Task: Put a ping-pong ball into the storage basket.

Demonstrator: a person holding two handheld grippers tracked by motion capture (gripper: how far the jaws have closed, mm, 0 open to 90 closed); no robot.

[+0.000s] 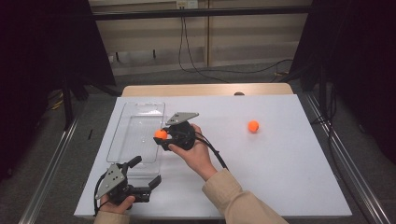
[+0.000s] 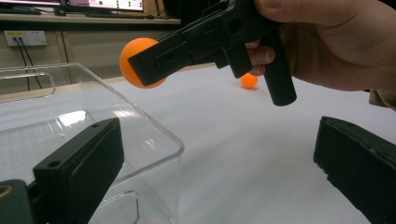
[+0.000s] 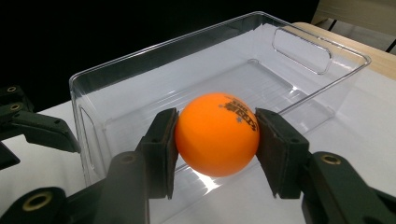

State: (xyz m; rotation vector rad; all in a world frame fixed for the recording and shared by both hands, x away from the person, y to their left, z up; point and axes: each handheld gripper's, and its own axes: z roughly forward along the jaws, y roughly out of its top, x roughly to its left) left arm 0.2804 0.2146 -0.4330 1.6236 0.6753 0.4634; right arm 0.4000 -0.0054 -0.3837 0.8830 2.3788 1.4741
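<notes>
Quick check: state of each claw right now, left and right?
Left claw: open, holding nothing, beside the clear plastic bin.
Right claw: closed on the orange table-tennis ball, at the bin's rim.

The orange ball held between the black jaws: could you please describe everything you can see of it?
The small, smooth, matte orange ball looks like a plastic table-tennis ball with dark print near its top. The right hand-held gripper clamps it, one pad on each side. It hangs at the long edge of the clear plastic bin, above the white table.
</notes>
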